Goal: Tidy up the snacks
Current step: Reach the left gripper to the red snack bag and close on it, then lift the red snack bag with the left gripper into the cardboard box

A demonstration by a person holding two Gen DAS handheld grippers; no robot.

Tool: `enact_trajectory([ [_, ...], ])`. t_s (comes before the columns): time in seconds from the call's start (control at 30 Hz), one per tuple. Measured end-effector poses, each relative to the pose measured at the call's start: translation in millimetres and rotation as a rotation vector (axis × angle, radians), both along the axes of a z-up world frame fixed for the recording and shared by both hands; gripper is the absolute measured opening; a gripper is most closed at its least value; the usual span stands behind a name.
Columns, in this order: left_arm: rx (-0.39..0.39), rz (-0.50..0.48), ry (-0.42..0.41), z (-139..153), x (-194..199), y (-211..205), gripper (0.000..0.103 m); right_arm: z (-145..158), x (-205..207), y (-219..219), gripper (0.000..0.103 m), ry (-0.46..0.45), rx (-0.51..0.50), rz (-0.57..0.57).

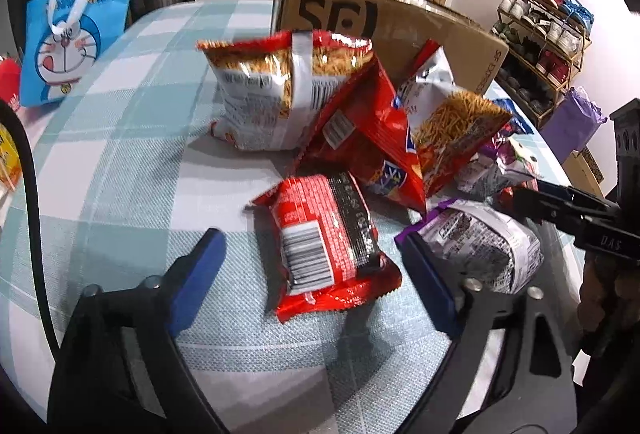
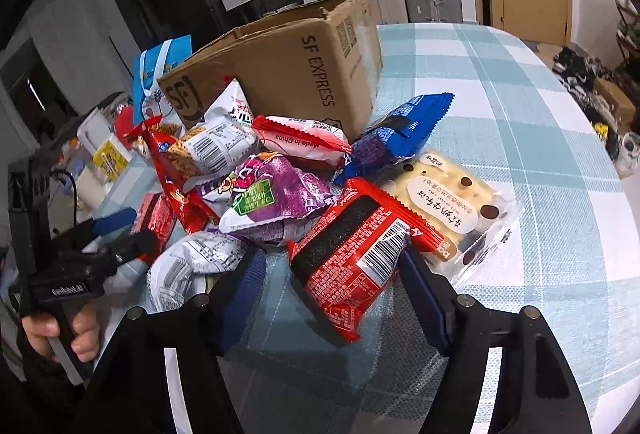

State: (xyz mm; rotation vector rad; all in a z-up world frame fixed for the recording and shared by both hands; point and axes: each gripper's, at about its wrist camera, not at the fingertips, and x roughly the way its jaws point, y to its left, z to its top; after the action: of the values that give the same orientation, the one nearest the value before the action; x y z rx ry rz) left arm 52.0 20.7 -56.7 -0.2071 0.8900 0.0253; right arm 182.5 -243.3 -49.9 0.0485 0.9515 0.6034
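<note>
1. The left gripper stands partly open over a red and black snack packet that lies flat on the checked tablecloth. Its blue pads sit either side of the packet, neither one pressing on it.
2. The right pad of that gripper is just beside a silver and purple packet; bare cloth lies beyond the left pad.
3. The right gripper is also partly open, around a second red and black packet. Its right pad touches or nearly touches the packet's edge; the left pad stands clear of it.
4. That second packet rests partly on a clear-wrapped white biscuit pack and tilts up at its far end.
5. Behind lies a heap of snack bags: a purple bag, a blue packet, and red noodle-snack bags.
6. An open cardboard box stands at the back, touching the heap.
7. To the right of the heap, the tablecloth runs bare to the table's rounded edge.
</note>
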Motion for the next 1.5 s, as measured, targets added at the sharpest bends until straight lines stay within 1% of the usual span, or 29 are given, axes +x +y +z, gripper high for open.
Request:
enact_trajectory([
  [0.07,0.008,-0.008,0.000,-1,1,-3,0.082,-1,2,1,0.067,0.002,-0.009,-0.014],
  [0.13,0.006,-0.012,-0.004,-1,2,-4,0.076,-2,3,0,0.058,0.003,-0.021,-0.031],
  [0.17,0.003,-0.014,-0.005,-2,2,-4,0.075,-2,3,-1,0.058,0.005,-0.016,-0.033],
  [0.27,-0.005,-0.025,-0.010,-1,3,-5,0.067,-2,2,-4,0.054,0.002,-0.011,-0.034],
  [0.33,-0.009,-0.031,-0.011,0,1,-7,0.064,-2,0,-7,0.051,0.007,0.002,-0.032],
  [0.37,-0.014,-0.039,-0.013,0,0,-9,0.060,-2,-1,-8,0.051,0.008,0.008,-0.031],
  [0.43,-0.018,-0.045,-0.015,1,-2,-10,0.057,-1,-3,-11,0.046,0.006,0.017,-0.029],
  [0.57,-0.014,-0.042,-0.015,1,-3,-12,0.053,0,-12,-19,0.044,0.004,0.037,-0.031],
  [0.63,-0.023,-0.042,-0.019,2,-5,-13,0.047,1,-17,-22,0.043,0.002,0.048,-0.028],
  [0.7,-0.036,-0.042,-0.022,2,-4,-9,0.044,3,-22,-24,0.043,-0.012,0.057,-0.023],
  [0.8,-0.041,-0.046,-0.027,2,-5,-8,0.043,5,-31,-26,0.041,-0.029,0.069,-0.016],
  [1.07,-0.044,-0.038,-0.058,11,-21,-11,0.042,11,-42,-35,0.040,-0.055,0.115,-0.006],
  [1.27,-0.034,-0.038,-0.144,42,-41,-18,0.042,23,-50,-46,0.040,-0.097,0.169,0.009],
  [1.5,-0.037,-0.047,-0.229,83,-44,-21,0.042,56,-56,-46,0.040,-0.189,0.196,0.035],
])
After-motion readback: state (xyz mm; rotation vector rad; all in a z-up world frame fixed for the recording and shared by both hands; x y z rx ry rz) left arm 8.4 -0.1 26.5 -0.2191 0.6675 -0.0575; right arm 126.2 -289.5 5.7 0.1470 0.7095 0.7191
